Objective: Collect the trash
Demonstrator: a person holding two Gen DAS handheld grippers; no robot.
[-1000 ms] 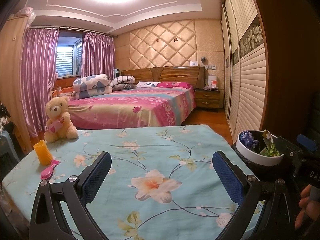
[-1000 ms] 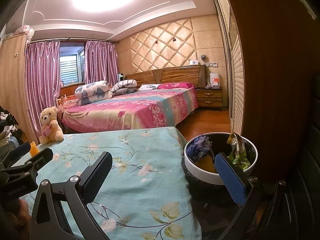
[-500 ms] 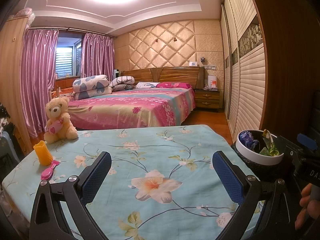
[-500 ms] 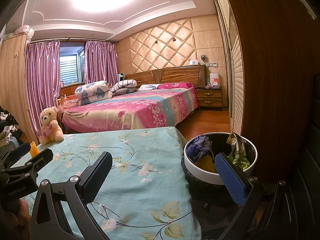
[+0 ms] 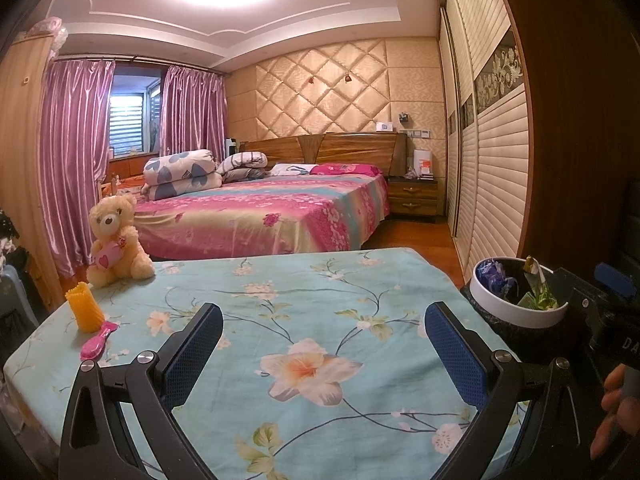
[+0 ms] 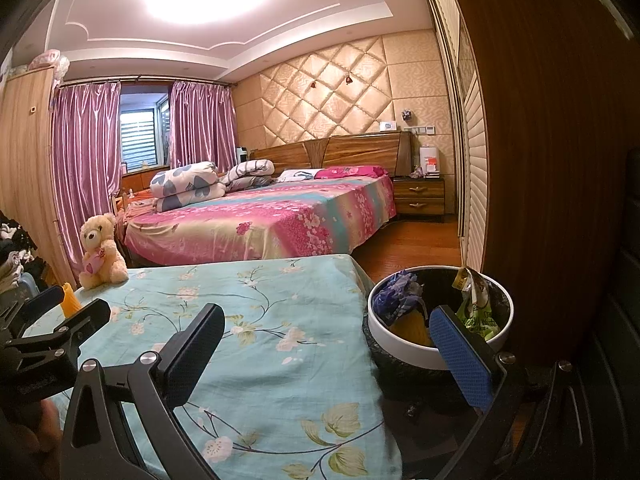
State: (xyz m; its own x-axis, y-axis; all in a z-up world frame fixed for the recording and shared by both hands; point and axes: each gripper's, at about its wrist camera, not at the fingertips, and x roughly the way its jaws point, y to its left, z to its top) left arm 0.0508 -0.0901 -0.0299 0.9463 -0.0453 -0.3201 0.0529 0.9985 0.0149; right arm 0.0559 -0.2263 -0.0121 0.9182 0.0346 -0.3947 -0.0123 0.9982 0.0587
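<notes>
- Blue-padded, both claws stand spread wide and pinch nothing: the left claw hangs over the flowered desk, the right claw straddles the desk's edge and the trash bin.
- Wrappers already lie inside the bin, just off the desk's right side.
- No loose trash shows on the cloth, so I judge collecting about done; better to scan once more before closing.
- An orange cup, pink brush and teddy bear are no rubbish: leave them.

White letters "DA" on the right tool's black body; wrapper print illegible.
</notes>
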